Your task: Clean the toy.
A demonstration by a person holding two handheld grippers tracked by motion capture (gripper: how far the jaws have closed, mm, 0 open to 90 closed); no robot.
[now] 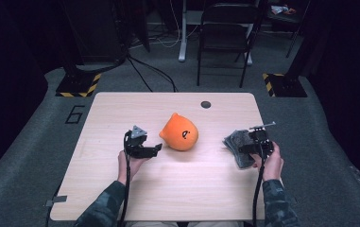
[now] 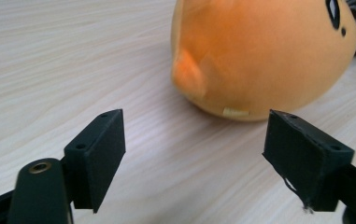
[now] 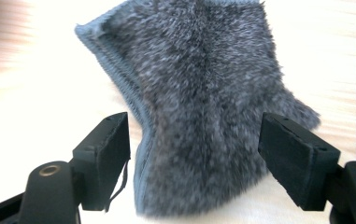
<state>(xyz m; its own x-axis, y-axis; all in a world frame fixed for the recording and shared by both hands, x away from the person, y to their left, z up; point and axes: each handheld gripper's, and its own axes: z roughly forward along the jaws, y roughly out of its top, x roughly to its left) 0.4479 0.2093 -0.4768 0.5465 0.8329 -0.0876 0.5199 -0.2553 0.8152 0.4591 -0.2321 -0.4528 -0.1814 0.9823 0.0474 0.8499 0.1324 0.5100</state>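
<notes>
The left gripper (image 2: 194,154) stands with its jaws spread wide and nothing between them but bare wood; the orange plush toy (image 2: 264,56) lies just beyond the tips, not touched by either pad. The right gripper (image 3: 194,158) is likewise open, its jaws either side of the near end of the grey furry cloth (image 3: 203,107) without pressing on it; the cloth lies flat on the table (image 1: 168,189) near the right edge.

From the high view the left gripper (image 1: 155,148) sits just left of the toy (image 1: 180,133), which rests near the middle of the tabletop; the right gripper (image 1: 244,147) is over the cloth (image 1: 238,144), well apart from the toy.

Writing: a large "6" (image 1: 75,114) marked on the floor beside the table's far left corner; a small pale tag (image 2: 236,112) low on the toy, too small to read; a dark mark on the toy's face.

Counts: one toy; one cloth; two grippers; one round dark hole (image 1: 206,104) near the table's far edge.

Around: a folding chair (image 1: 225,33) behind the table; two stand bases with yellow-black striped tape (image 1: 79,85) on the floor; cables on the carpet. Nothing lies between the left gripper and the toy.
</notes>
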